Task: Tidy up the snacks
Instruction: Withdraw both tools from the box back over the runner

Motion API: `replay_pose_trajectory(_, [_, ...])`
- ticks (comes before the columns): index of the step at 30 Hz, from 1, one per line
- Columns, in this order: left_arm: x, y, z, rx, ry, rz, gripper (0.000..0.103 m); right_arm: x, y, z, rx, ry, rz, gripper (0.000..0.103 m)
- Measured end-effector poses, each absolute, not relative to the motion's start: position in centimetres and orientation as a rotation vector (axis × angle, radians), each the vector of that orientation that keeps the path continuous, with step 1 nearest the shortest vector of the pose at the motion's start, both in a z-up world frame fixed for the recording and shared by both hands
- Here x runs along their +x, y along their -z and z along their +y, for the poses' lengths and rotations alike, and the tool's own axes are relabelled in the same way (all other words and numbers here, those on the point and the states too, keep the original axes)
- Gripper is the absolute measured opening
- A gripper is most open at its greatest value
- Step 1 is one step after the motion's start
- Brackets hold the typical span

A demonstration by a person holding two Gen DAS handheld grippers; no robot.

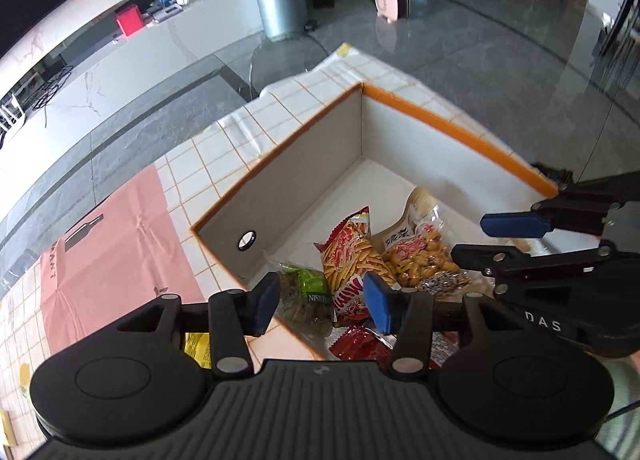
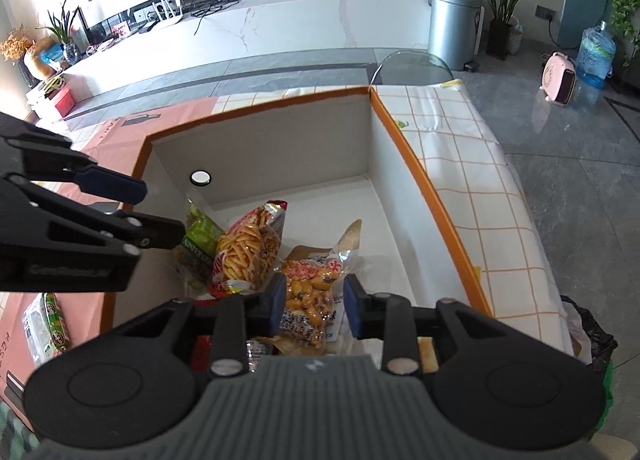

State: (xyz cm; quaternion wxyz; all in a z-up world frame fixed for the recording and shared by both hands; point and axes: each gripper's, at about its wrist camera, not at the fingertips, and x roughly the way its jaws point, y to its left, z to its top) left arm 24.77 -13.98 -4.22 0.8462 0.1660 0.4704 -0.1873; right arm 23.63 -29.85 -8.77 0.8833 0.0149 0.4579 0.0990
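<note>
An orange-rimmed white box (image 1: 456,122) (image 2: 432,188) stands on the checked tablecloth and holds several snack packs. Inside lie a green pack (image 1: 308,292) (image 2: 200,236), a red-and-yellow fries bag (image 1: 348,256) (image 2: 248,248), a clear bag of yellow nuts (image 1: 420,256) (image 2: 308,292) and a red pack (image 1: 360,344). My left gripper (image 1: 324,300) is open and empty above the green pack and fries bag; it also shows in the right wrist view (image 2: 160,208). My right gripper (image 2: 314,304) is open and empty over the nut bag; it also shows in the left wrist view (image 1: 476,236).
A pink sheet (image 1: 120,240) lies left of the box. A yellow pack (image 1: 198,348) and a green-and-white pack (image 2: 48,328) lie outside the box on the left. A black bag (image 2: 592,336) hangs at the table's right edge. Grey floor and a metal bin (image 2: 452,24) lie beyond.
</note>
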Motion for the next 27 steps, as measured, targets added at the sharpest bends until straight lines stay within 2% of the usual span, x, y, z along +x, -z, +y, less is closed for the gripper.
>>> replay_pose_trajectory(7, [20.9,1.3,-8.9,0.225,0.360,0.982,0.064,19.8,5.2,-28.3,0.143,-0.242,0.865,0.035])
replay_pose_trajectory(14, [17.4,1.4,-1.7,0.070,0.217,1.017,0.067,15.5,2.8,-23.6,0.165,-0.321,0.772,0.040])
replay_pose_trajectory(21, [14.2,3.7,4.6,-0.138,0.060,1.025,0.067,12.1,3.7,-18.8,0.180,-0.336,0.714,0.040])
replay_pose_trajectory(27, [12.5,5.3,8.0,-0.254,-0.051,1.041,0.067,11.0,6.0,-15.7,0.157,-0.331,0.746,0.043])
